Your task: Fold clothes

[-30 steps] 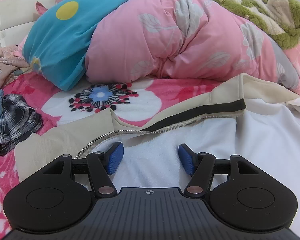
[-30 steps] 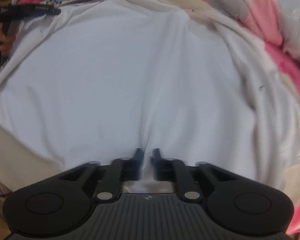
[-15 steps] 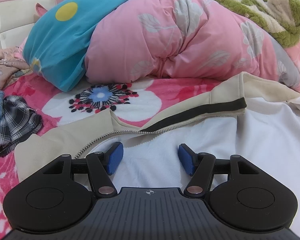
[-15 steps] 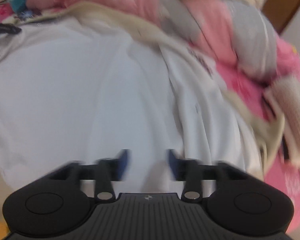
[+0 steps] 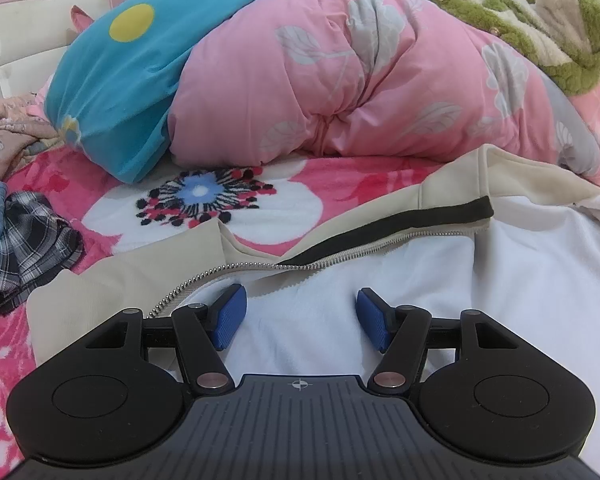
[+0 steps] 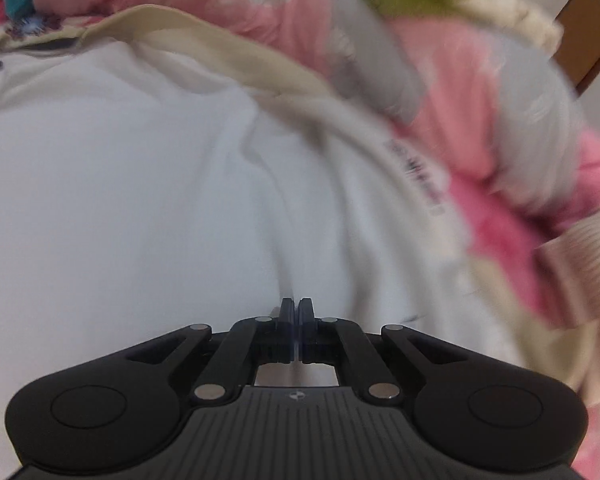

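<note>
A cream zip-up jacket (image 5: 148, 280) lies opened out on the bed's plush pink floral blanket (image 5: 292, 208), its soft white fleece lining (image 5: 480, 280) upward, one metal zipper (image 5: 320, 264) beside a black trim band. The left gripper (image 5: 298, 314) hovers over the lining, its two blue textured pads well apart, holding nothing. The right gripper (image 6: 296, 312) has just snapped its jaws together; whether a thin pinch of white lining (image 6: 120, 200) is caught is unclear. Behind lie one puffy pink quilt (image 5: 360, 80), one teal pillow (image 5: 116, 92), one green fleecy garment (image 5: 540, 52) and one plaid garment (image 5: 24, 240).
</note>
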The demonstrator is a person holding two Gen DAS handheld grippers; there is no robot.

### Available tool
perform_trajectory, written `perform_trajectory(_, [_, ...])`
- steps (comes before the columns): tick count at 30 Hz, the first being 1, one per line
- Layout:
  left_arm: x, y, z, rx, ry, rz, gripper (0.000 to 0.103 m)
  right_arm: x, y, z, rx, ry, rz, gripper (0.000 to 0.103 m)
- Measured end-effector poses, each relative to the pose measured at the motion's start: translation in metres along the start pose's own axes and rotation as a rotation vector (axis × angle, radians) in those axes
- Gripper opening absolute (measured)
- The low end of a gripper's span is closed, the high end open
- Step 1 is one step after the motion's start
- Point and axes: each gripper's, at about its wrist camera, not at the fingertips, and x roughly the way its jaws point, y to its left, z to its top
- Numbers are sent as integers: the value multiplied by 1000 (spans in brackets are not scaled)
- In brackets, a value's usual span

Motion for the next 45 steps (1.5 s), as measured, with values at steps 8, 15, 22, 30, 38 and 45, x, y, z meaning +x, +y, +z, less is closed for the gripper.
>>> perform_trajectory(8, [-2,-6,-2,19,-4,-23,63,33,-22,-23,-69,30,-217,0])
perform_trajectory(15, [-2,-2,-1,-1,1,-26,62,22,-23,-11,-85,7,-202,13])
perform_trajectory(22, [-1,-2,-1,3,-4,-18,63,-14,-19,48,56,-149,30,29])
perform_trajectory(30, [0,0,0,-6,-10,-15,63,77,22,130,213,-62,406,27])
perform_trajectory(38, [4,-4,-2,13,-14,-10,63,174,16,195,467,-19,407,4])
perform_trajectory(45, [4,-3,-2,2,-11,-10,63,168,8,192,629,-37,393,3])
